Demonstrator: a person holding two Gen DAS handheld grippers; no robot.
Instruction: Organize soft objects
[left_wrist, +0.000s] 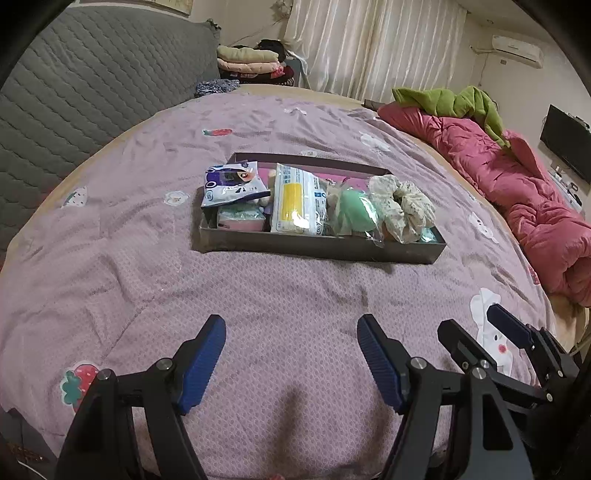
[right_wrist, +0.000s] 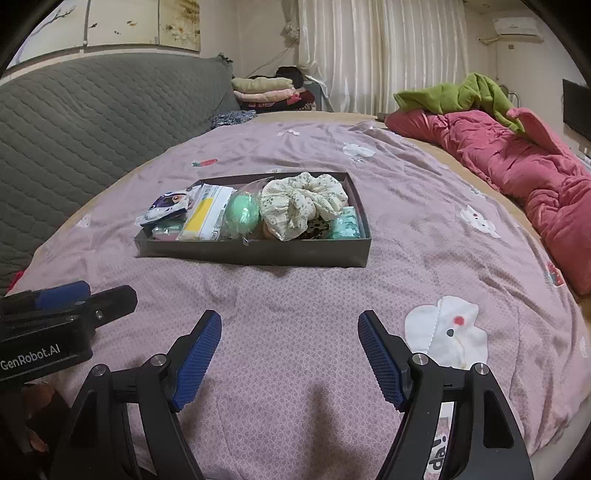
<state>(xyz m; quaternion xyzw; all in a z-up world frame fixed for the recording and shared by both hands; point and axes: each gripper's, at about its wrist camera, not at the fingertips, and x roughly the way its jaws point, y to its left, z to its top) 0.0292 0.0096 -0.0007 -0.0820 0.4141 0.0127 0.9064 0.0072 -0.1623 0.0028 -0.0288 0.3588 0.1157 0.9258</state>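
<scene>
A dark shallow box lies on the bed ahead of both grippers. It holds a cream floral scrunchie, a green soft ball in clear wrap, a white and yellow tissue pack, a cartoon-print pouch and small mint packs. My left gripper is open and empty, low over the bedspread in front of the box. My right gripper is open and empty beside it; it also shows in the left wrist view.
The purple patterned bedspread covers the bed. A pink quilt with a green garment lies along the right. A grey quilted headboard stands at the left. Folded clothes are stacked behind.
</scene>
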